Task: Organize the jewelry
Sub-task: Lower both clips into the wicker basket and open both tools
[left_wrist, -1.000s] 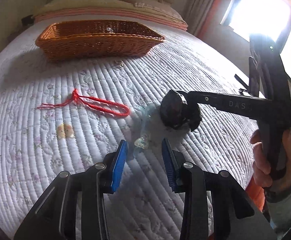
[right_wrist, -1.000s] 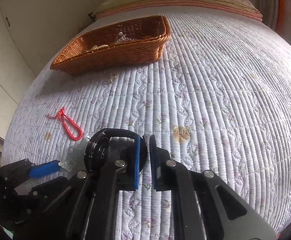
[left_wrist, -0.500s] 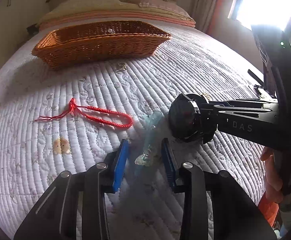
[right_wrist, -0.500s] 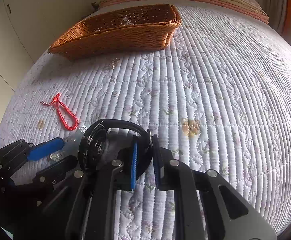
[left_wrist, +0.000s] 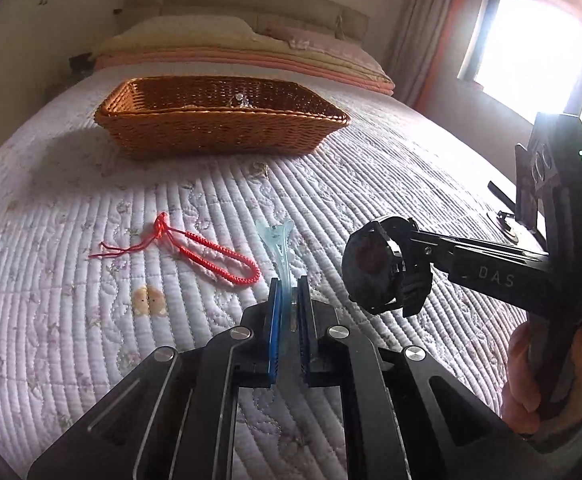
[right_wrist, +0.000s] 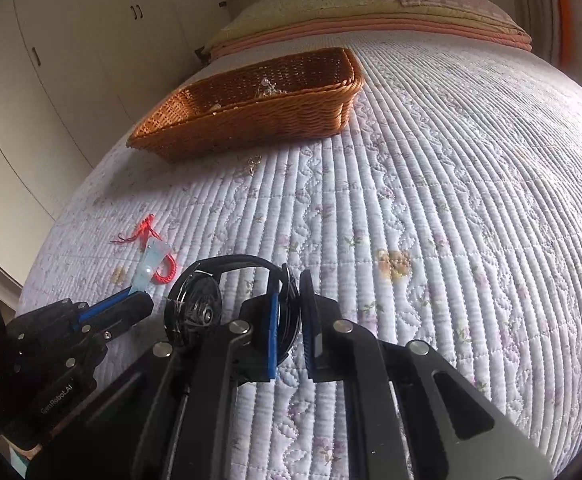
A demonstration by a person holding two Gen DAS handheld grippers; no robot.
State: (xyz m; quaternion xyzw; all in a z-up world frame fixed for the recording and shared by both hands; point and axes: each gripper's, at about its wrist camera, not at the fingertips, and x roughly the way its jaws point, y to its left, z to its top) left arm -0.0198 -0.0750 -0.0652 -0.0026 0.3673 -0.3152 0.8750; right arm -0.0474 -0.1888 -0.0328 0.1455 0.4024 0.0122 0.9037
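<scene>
A bed fills both views, covered in a pale quilted spread stitched in close parallel ribs with wavy lines and small faded flowers; folded pink and cream bedding lies stacked at its head. White wardrobe doors stand beside it in the right wrist view.

A rectangular wicker basket, woven from orange-brown cane with sloping walls, sits on the spread toward the head, with small glinting jewelry pieces inside, too small to name. A tiny gold-coloured piece lies on the quilt just in front of the basket.

The right tongs are black with blue pads, their arm marked "DAS" in the left wrist view. They pinch the strap of a black wristwatch, round-cased, held above the quilt with its face turned sideways. The left tool's body reads "GenRobot.AI" in the right wrist view.

A red braided cord bracelet, looped with a knot and loose tassel ends, lies flat on the quilt, left of the left tongs.

The left tongs are pressed onto a pale blue translucent hair clip, long and narrow with a flared far end, which sticks out forward above the spread, near the watch.
</scene>
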